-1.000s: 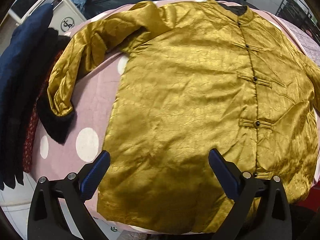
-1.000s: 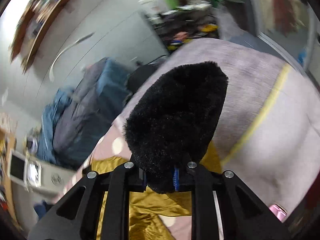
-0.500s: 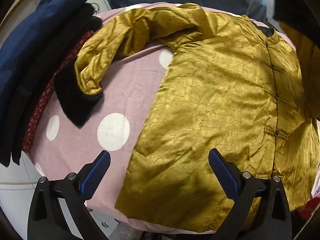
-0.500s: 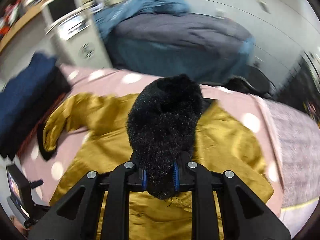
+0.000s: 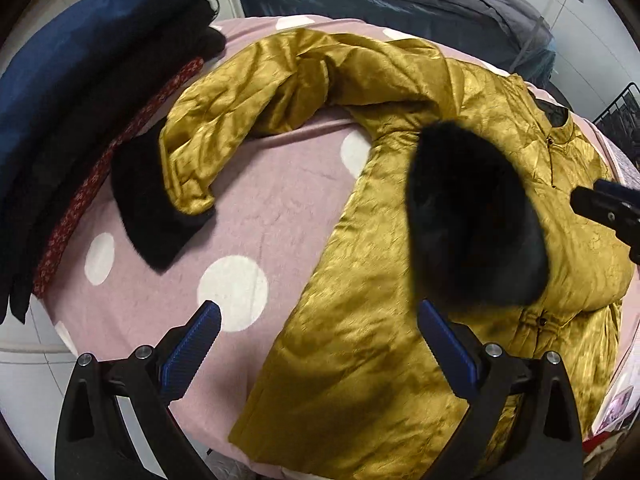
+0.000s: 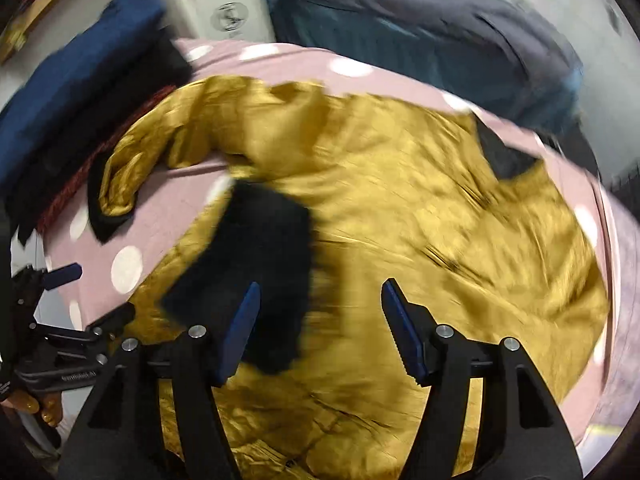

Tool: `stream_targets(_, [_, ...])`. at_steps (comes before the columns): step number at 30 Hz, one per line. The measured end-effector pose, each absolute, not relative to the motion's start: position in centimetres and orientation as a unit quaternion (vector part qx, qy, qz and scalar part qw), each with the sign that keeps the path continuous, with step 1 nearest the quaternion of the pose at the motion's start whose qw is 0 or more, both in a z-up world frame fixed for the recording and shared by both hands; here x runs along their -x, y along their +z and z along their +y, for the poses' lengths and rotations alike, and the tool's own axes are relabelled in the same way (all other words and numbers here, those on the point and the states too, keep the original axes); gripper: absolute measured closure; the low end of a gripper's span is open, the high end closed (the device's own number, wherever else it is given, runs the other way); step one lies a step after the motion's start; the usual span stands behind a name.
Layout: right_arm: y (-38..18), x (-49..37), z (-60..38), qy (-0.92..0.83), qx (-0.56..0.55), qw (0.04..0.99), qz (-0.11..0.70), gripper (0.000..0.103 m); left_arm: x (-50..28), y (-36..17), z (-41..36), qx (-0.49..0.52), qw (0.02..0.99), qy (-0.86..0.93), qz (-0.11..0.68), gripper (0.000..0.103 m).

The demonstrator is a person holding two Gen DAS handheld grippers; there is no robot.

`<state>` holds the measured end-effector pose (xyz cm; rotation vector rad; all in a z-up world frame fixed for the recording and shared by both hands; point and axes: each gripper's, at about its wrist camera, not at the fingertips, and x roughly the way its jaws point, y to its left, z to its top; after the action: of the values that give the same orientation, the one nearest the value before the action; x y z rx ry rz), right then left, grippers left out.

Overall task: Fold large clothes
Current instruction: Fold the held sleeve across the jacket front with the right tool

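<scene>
Gold jacket (image 5: 400,360) is lying face up on the pink dotted blanket (image 5: 272,208), collar away from you, 1 sleeve already folded across the chest with its black fur cuff (image 5: 472,220) resting on the front panel. The other sleeve (image 5: 248,92) is trailing out toward the stacked dark clothes (image 5: 80,80), its own fur cuff (image 5: 156,200) lying on the blanket. Your right gripper (image 6: 320,320) is hovering over the chest; its jaws have just been opening, and the cuff is lying beside 1 blue pad rather than between the 2. Your left gripper (image 5: 316,344) is standing wide apart over the hem edge, holding nothing. Judging by the creased sheen, you are handling soft, slippery, lightly padded cloth; the fur cuffs and the seams probably offer the surest hold. Faint lettering on the left tool's body is showing in the right view, too blurred to read.
</scene>
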<state>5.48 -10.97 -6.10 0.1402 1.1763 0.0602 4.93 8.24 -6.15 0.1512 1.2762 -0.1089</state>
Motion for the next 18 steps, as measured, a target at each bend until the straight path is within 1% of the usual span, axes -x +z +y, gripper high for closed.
stream_targets(4, [-7.2,-4.8,-18.5,-0.056,-0.128,0.814,0.564,0.040,-6.4,-6.6,6.1,-0.072,0.795,-0.074,0.598,0.007])
stream_targets(8, [-8.5,-3.4,-28.8,-0.180,-0.214,0.773,0.570,0.040,-8.0,-8.1,3.6,-0.081,0.783,-0.085,0.611,0.007])
stream_targets(11, [-10.3,-3.6,-32.9,-0.203,-0.203,0.747,0.600,0.040,-8.5,-9.3,2.4,-0.068,0.771,-0.094,0.627,0.007])
stream_targets(13, [-12.2,-4.1,-33.8,-0.214,-0.145,0.724,0.639,0.041,-8.4,-9.9,1.6,-0.064,0.764,-0.103,0.633,0.007])
stream_targets(15, [-14.0,-3.8,-34.4,-0.227,-0.114,0.701,0.666,0.047,-8.0,-10.3,0.7,-0.071,0.760,-0.110,0.637,0.008])
stream_targets(17, [-15.1,-2.7,-35.0,-0.222,-0.122,0.696,0.672,0.078,-7.7,-10.4,0.3,-0.073,0.758,-0.115,0.638,0.008])
stream_targets(18, [-15.2,-2.2,-35.5,-0.220,-0.131,0.700,0.667,0.085,-7.5,-10.4,0.2,-0.072,0.757,-0.117,0.639,0.008])
